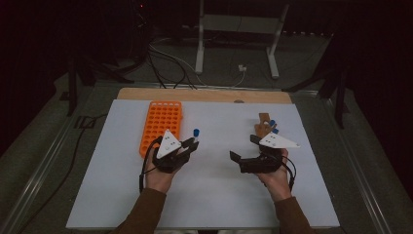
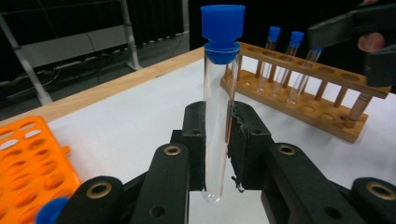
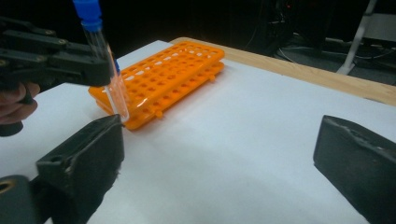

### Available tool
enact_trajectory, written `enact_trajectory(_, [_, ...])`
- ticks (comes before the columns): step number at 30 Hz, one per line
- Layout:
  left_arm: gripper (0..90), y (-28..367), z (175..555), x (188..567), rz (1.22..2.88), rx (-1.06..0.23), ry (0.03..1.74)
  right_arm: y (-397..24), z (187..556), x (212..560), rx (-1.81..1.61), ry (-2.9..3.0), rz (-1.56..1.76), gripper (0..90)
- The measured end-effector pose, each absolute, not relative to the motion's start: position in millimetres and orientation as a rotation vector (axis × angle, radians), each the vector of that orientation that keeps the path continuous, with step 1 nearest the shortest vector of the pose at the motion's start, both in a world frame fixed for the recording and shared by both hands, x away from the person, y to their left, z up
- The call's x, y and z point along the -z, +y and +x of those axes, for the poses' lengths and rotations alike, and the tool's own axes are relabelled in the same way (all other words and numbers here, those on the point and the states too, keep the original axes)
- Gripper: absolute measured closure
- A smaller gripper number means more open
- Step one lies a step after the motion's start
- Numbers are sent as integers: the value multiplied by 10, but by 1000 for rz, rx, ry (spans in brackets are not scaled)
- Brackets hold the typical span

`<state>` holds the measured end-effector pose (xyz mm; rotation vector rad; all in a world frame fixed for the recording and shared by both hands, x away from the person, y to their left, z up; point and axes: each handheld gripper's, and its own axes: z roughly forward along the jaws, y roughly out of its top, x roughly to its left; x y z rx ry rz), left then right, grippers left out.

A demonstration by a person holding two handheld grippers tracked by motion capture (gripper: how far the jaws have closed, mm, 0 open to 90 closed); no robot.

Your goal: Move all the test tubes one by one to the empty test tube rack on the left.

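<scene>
Left gripper: jaws clamped on upright blue-capped test tube, mid-barrel, held clear above the table for transfer | Right gripper: jaws wide apart, empty | Orange rack just beside; wooden rack holds remaining tubes.

A white sheet covers a wooden table in a dim room, beyond which a grey floor carries loose cables and a white metal stand before black curtains, while metal rails flank the table.
</scene>
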<state>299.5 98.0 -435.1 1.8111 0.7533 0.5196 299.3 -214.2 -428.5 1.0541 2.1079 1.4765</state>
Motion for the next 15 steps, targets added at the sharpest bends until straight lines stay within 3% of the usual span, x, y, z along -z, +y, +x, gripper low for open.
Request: enact_trajectory(15, [780,1222,3021,4336,1787,-539,810,-2356,2944,4352,-1455,2071,1100,0])
